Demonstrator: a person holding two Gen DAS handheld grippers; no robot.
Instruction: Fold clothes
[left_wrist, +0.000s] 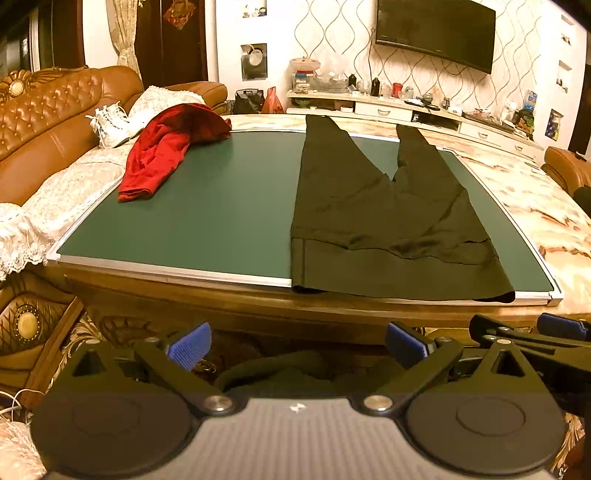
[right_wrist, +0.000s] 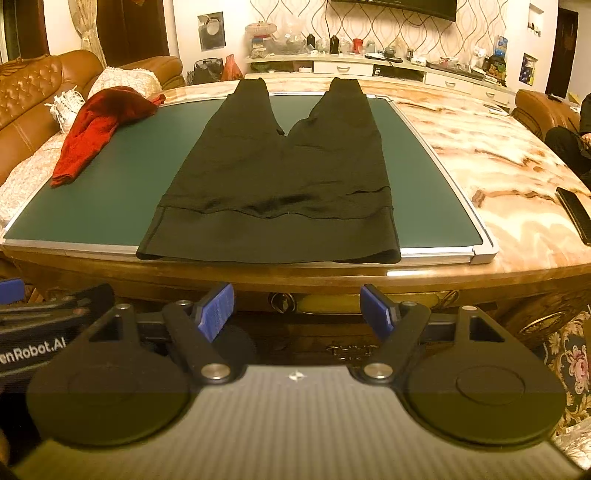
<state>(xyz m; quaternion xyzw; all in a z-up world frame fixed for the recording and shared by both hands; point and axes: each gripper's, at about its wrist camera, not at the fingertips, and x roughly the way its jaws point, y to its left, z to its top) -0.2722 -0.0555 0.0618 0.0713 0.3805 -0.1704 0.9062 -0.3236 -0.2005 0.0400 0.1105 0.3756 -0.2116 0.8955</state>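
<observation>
Both claws hang below the near edge of the tabletop with their fingers spread wide and nothing between them. At the bottom of the left wrist view the left claw (left_wrist: 297, 345) shows two black linkage arms ending in ribbed blue pads (left_wrist: 190, 345); the right claw (right_wrist: 297, 312) looks the same at the bottom of the right wrist view, and its blue tip also pokes in at the lower right of the left view.

Black trousers (right_wrist: 273, 177) lie flat in the middle of the frame on a dark green mat (right_wrist: 107, 184) with a thin silvery metal frame. Their wide waistband sits at the near edge and slightly overhangs the frame, with a stitched seam across it and soft wrinkles just above. The two legs taper away toward the top of the frame in a V, their ends reaching past the far edge of the mat. The cloth looks smooth and matte.

A crumpled red garment (right_wrist: 96, 125), velvety in texture, lies at the upper left corner of the mat, well apart from the trousers. The mat rests on a glossy marble-patterned tabletop (right_wrist: 491, 158) with a carved wooden edge. A tufted brown leather sofa (left_wrist: 48, 110) with a white lace cover fills the left side.
</observation>
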